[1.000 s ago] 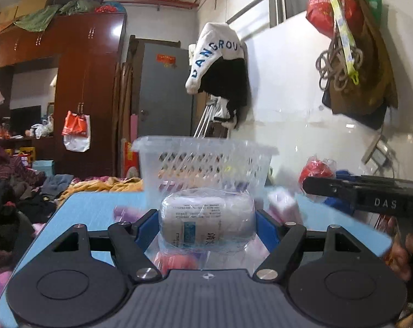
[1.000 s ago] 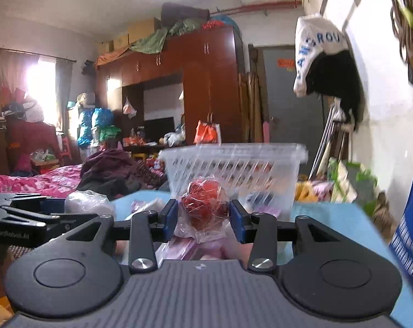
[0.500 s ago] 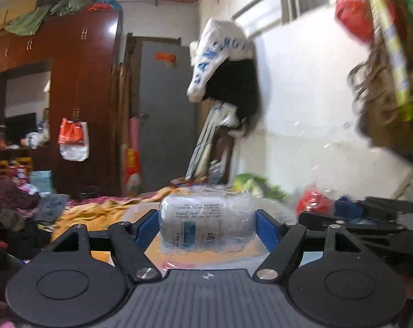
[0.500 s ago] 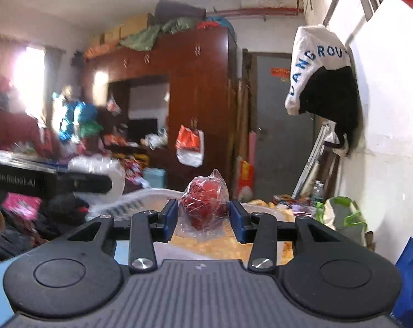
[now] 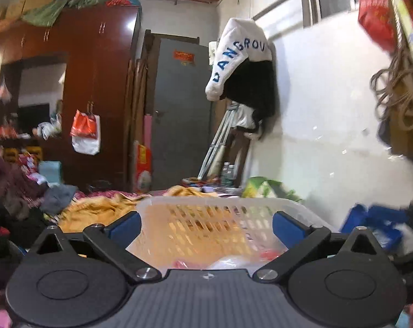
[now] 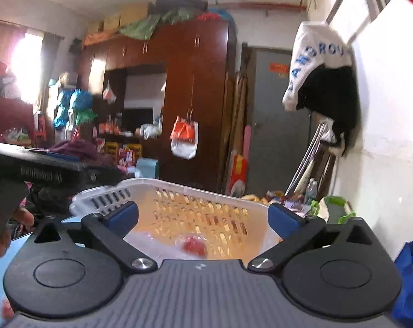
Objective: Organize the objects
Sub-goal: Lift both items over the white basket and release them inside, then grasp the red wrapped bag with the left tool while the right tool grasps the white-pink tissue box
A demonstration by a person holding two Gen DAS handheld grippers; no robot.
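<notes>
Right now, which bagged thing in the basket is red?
The round one in clear wrap, lying in the white basket; the bag beside it looks whitish.

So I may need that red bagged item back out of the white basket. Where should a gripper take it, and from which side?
Come from above, through the open top: the white basket walls block any side approach. Grip across the round red lump of the red bagged item itself, not the loose clear plastic around it, which would probably slip. The picture is blurred, so its exact pose is unclear.
</notes>
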